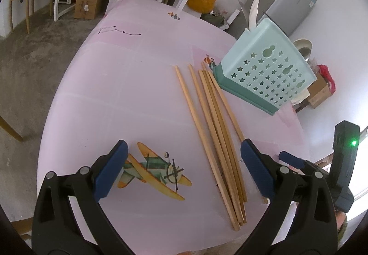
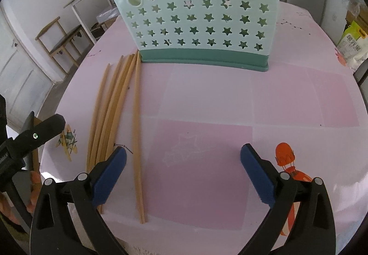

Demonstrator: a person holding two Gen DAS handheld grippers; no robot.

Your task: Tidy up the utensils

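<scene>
Presently the chopsticks (image 2: 135,130) lie loose on the pink bench (image 2: 230,98) beside the holder (image 2: 197,13), both grippers' jaws wide and empty, seemingly poised for picking them up.

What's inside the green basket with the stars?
A white spoon sticks out of the basket top. The wall with star holes hides the rest, so I cannot tell what else is inside.

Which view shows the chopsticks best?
The left wrist view: the chopsticks lie full length and sharp mid-frame. The right wrist view shows them off to the left, near ends partly hidden behind a tong finger.
</scene>
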